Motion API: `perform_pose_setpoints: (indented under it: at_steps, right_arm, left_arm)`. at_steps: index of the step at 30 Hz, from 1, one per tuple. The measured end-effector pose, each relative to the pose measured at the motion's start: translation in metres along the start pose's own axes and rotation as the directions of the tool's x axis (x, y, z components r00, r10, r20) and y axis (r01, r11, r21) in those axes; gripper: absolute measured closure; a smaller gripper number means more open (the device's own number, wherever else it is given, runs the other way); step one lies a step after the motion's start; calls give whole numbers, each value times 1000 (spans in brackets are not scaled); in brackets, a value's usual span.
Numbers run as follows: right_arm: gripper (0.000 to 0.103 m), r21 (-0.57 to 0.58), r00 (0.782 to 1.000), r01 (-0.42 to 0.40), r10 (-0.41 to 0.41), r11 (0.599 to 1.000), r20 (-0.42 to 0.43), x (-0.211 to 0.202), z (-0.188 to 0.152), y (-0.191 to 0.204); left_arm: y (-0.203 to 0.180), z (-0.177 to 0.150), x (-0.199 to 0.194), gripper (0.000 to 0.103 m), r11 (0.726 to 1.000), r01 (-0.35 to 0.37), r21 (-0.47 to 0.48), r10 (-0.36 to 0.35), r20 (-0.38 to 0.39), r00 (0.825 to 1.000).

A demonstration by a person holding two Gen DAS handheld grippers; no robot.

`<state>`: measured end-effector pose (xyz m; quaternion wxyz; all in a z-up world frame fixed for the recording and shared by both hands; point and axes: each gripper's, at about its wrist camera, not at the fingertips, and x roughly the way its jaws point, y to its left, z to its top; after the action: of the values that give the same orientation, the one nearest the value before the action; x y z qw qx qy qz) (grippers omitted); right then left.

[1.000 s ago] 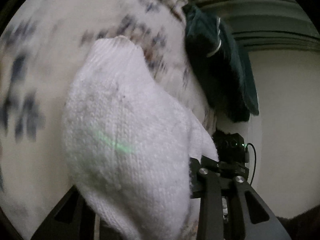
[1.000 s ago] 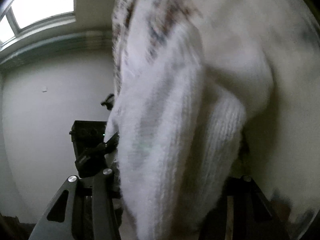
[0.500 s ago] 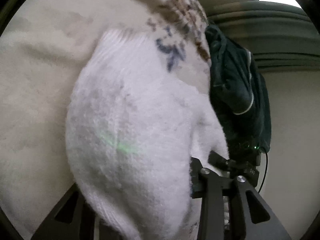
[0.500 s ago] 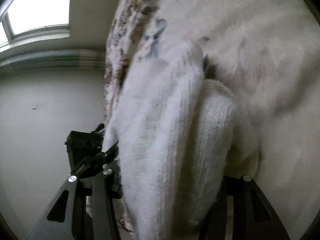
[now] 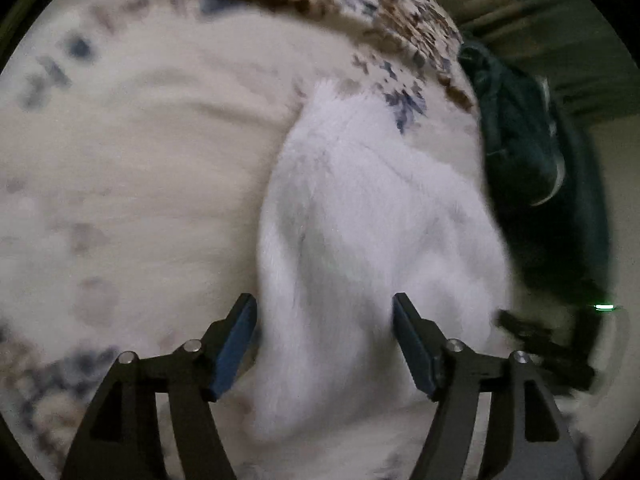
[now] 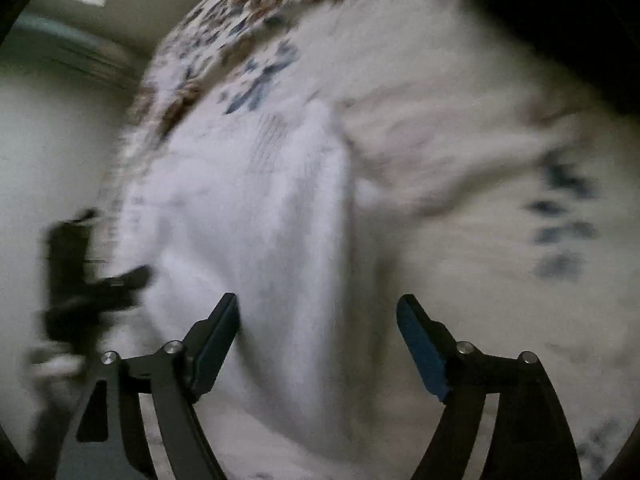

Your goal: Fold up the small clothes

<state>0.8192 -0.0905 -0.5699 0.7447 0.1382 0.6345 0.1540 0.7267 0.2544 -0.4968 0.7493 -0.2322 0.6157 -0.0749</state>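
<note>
Your left claw (image 5: 325, 334) stands open, jaws apart on either side of the white knit garment (image 5: 360, 240), not gripping it. Your right claw (image 6: 318, 336) is open too, the garment (image 6: 248, 220) by its left finger. The garment lies on the patterned bedspread (image 5: 140, 140). Beyond the garment: dark green clothing (image 5: 532, 160). Both views blurred.

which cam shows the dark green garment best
The left wrist view: the dark green garment hangs at the right edge beside the white knit piece, with a pale trim line visible, though blurred. The right wrist view shows none of it for sure; only a dark, unidentifiable patch fills its top right corner.
</note>
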Motion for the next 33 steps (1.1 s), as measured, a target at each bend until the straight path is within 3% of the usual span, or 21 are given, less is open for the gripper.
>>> perform_pose_setpoints:
  at_steps: [1,2,3,6,8,11,14,16,21,23,27,30,33]
  right_arm:
    - [3,-2,993,111,-111,994,43,-12,-10,7]
    - [0,11,973,214,-214,977,92,-25,-26,15]
    - [0,22,961,250,-251,968,113,-33,-36,22]
    - [0,34,920,358,-359,933,154,-56,-67,38]
    - [0,44,874,442,-441,896,203,-83,-92,50]
    - [0,76,820,506,-506,859,269,-129,-124,65]
    - [0,72,788,530,-522,845,327,-192,-163,83]
    - [0,77,774,534,-523,842,357,-229,-185,95]
    - [0,78,768,516,-500,853,401,-323,-238,129]
    - [0,66,749,526,-499,848,436,-366,-265,147]
    - [0,57,732,515,-474,855,489,-449,-316,176]
    - [0,56,706,512,-456,857,541,-511,-357,197]
    - [0,53,685,499,-431,865,587,-567,-397,213]
  left_arm:
    - [-16,-12,-12,33,992,-112,50,110,48,993]
    - [-26,-22,-19,22,981,-178,82,172,79,982]
    - [-36,-34,-27,8,966,-236,108,224,107,969]
    - [-65,-67,-54,0,939,-309,154,278,194,941]
    - [-84,-89,-76,0,919,-357,166,311,252,917]
    - [-100,-115,-114,0,911,-383,153,327,297,897]
    - [-121,-137,-153,0,895,-419,154,351,337,874]
    - [-136,-161,-187,0,894,-416,165,338,360,870]
    - [-178,-217,-261,0,880,-437,188,330,419,846]
    - [-195,-244,-295,0,877,-437,199,319,440,839]
    - [-224,-291,-356,0,878,-433,204,297,478,827]
    - [-244,-325,-401,0,882,-428,197,277,518,809]
    - [-262,-355,-445,0,880,-439,181,267,577,772]
